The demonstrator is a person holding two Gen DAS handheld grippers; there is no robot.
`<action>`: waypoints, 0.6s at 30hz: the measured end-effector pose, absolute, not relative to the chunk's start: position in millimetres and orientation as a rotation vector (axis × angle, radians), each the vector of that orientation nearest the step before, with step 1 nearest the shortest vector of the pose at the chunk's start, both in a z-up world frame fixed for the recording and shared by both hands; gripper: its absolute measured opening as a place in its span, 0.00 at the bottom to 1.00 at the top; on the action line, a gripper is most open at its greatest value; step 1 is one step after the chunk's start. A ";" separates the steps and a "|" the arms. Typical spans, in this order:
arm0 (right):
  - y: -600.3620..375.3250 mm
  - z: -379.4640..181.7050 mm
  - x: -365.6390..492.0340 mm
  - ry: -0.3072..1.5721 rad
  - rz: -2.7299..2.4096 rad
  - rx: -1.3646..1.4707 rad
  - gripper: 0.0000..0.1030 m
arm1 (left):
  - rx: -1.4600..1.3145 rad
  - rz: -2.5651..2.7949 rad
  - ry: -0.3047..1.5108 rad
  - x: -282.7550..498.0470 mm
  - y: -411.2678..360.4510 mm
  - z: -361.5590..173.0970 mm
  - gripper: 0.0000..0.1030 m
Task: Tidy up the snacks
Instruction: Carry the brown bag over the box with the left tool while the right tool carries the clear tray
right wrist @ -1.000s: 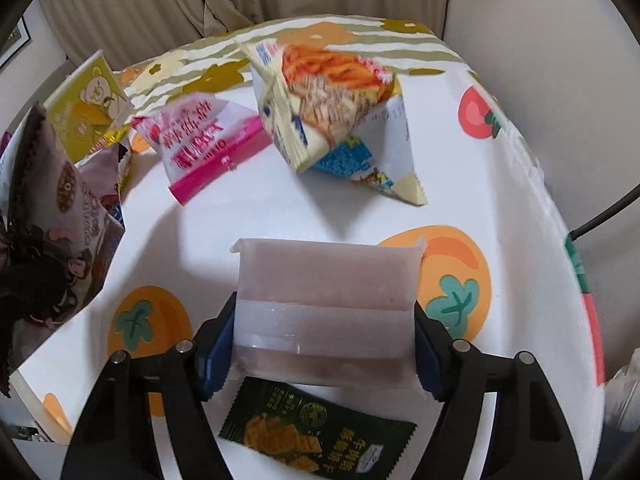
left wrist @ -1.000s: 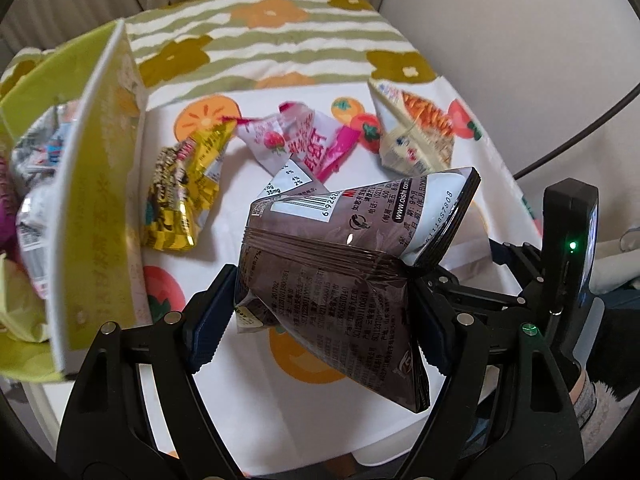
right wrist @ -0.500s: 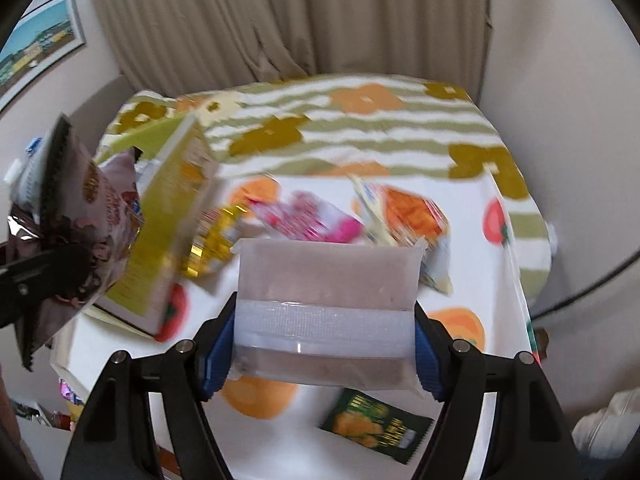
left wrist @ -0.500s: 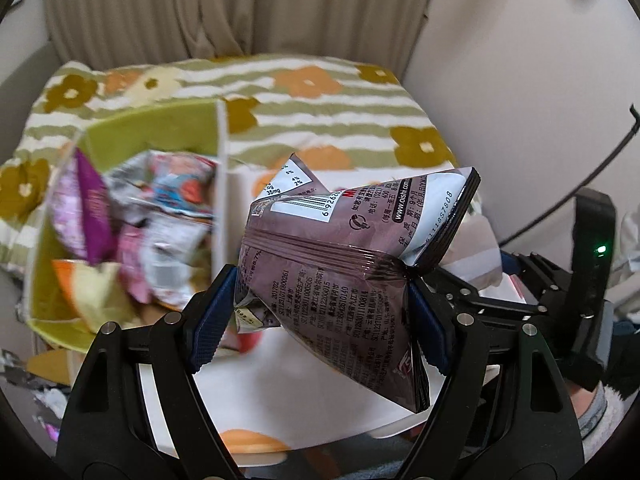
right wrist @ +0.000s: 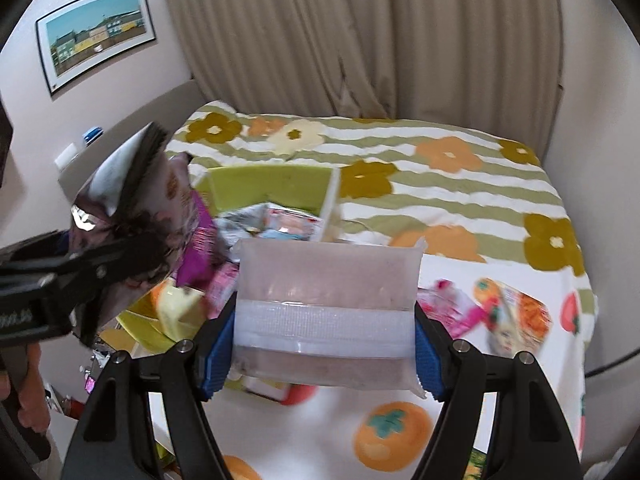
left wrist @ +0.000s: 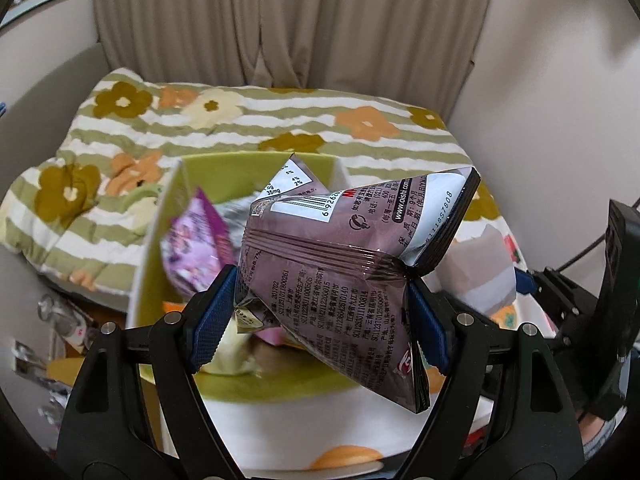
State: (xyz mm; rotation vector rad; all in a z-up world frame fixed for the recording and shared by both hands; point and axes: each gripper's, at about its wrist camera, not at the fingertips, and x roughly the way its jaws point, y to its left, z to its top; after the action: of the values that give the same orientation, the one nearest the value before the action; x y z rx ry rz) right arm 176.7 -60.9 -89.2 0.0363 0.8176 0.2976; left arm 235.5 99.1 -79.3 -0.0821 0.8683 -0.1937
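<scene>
My left gripper (left wrist: 320,316) is shut on a brown snack bag (left wrist: 340,264) and holds it in the air over the green box (left wrist: 256,168), which holds several snack packs. The same bag shows at the left of the right wrist view (right wrist: 136,204). My right gripper (right wrist: 324,344) is shut on a pale pink translucent pouch (right wrist: 328,280), held above the table in front of the green box (right wrist: 272,184). The pouch also shows at the right in the left wrist view (left wrist: 484,268).
A pink packet (right wrist: 452,312) and an orange-and-white snack bag (right wrist: 516,324) lie on the white fruit-print tablecloth (right wrist: 360,420) to the right. Behind it is a bed with a flowered striped cover (right wrist: 440,168). Clutter lies on the floor at the left (left wrist: 52,320).
Both grippers have risen and swung left with their packs, from low over the table to above the green box. The loose snacks now lie lower and to the right.
</scene>
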 end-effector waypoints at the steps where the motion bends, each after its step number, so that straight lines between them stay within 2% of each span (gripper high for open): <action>1: -54.6 -90.0 179.7 0.819 0.302 0.032 0.68 | -0.080 -0.191 0.869 238.8 106.8 -79.5 0.75; 15: 15.0 -111.6 208.3 0.901 0.238 0.045 0.68 | -0.037 -0.228 0.966 245.9 191.0 -134.1 0.76; 17: 22.8 -113.7 209.1 0.913 0.227 0.043 0.68 | -0.040 -0.243 0.975 246.7 195.3 -145.3 0.79; 18: 26.2 -115.3 209.5 0.920 0.222 0.043 0.68 | -0.042 -0.245 0.977 246.6 195.4 -148.6 0.85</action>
State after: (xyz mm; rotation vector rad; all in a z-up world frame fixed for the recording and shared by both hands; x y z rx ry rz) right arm 209.5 26.2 -115.3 0.0426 0.9198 0.2216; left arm 246.6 195.4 -148.6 -0.0420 0.9771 -0.2449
